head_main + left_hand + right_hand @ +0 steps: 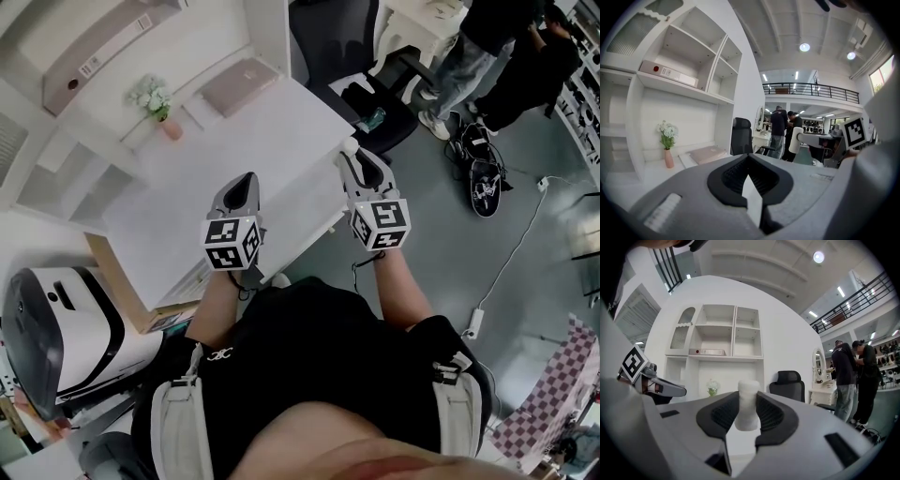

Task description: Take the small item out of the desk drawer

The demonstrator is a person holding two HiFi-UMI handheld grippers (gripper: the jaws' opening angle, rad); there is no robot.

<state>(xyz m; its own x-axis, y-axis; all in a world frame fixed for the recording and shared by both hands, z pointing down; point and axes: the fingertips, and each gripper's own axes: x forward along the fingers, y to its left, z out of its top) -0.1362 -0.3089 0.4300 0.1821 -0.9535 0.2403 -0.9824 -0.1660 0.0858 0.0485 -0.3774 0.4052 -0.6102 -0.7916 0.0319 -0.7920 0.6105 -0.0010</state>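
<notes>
A small white cylinder-shaped item (748, 394) stands upright between the black pads of my right gripper (748, 403), which is shut on it. In the head view the right gripper (353, 152) hangs past the right front corner of the white desk (281, 141), with the white item (350, 144) at its tip. My left gripper (246, 180) hovers over the desk's front part, jaws together and nothing in them. In the left gripper view its pads (740, 174) meet with nothing between them. The drawer itself is not clearly visible.
On the desk stand a pink vase of white flowers (165, 120) and a flat pink book (239, 86). A black office chair (342, 37) sits beyond the desk. Two people (487, 47) stand at the far right. A white and black machine (66, 328) is at the left.
</notes>
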